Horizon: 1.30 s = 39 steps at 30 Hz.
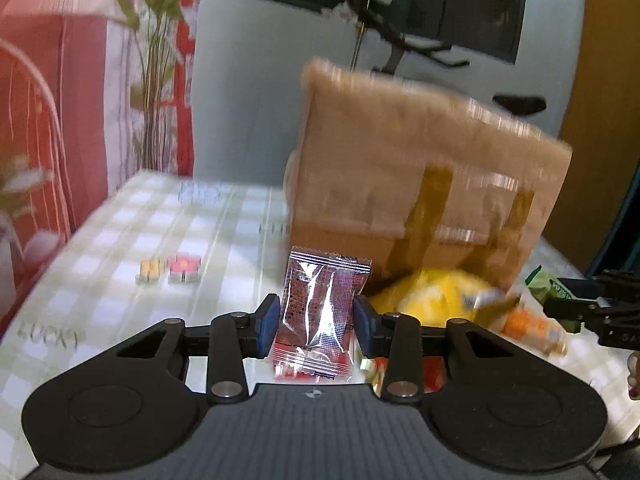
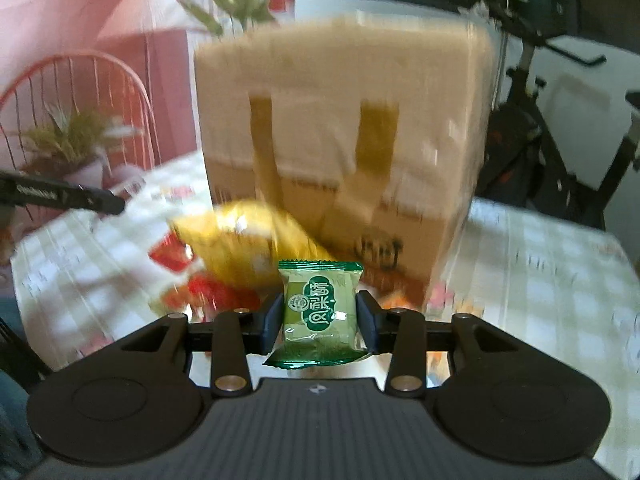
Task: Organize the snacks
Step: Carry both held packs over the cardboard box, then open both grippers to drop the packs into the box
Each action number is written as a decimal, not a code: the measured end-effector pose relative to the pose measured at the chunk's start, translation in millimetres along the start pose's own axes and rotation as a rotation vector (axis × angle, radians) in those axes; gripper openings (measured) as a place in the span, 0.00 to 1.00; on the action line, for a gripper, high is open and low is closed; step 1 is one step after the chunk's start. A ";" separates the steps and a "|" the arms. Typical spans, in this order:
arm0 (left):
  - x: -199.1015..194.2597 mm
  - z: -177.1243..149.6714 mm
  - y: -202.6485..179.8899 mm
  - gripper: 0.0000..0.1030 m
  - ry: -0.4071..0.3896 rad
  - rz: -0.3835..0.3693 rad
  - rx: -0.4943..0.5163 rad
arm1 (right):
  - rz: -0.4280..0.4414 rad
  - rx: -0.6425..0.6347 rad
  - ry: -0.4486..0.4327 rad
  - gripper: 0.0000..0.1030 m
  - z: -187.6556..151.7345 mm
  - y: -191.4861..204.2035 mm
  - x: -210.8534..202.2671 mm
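Fingers (image 1: 277, 322) grip pkts; box (image 1: 420, 168) behind.

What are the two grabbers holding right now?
Left gripper: shut on a red packet.
Right gripper: shut on a green packet.

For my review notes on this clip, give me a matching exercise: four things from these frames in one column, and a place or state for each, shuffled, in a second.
1. red snack packet
2. green snack packet
3. cardboard box
4. yellow bag

A. lying at the foot of the box
B. pinched in the right gripper
C. standing on the checked tablecloth
D. pinched in the left gripper

Pairs: 1-D, 2-B, 3-C, 4-A
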<state>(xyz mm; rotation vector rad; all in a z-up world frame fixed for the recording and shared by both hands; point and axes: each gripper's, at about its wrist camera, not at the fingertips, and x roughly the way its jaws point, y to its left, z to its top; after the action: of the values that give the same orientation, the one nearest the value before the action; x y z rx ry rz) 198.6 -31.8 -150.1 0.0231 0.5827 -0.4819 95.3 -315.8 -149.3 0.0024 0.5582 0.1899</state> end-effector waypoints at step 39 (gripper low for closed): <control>58.9 168.7 -54.4 0.79 -0.110 0.001 0.096 | -0.059 -0.047 0.012 0.62 185.2 -61.8 48.3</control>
<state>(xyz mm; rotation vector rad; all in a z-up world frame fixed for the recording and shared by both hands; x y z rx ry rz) 305.5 -131.6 -34.1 0.0876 0.4519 -0.5068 244.0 -358.8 -20.8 -0.0608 0.5649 0.1457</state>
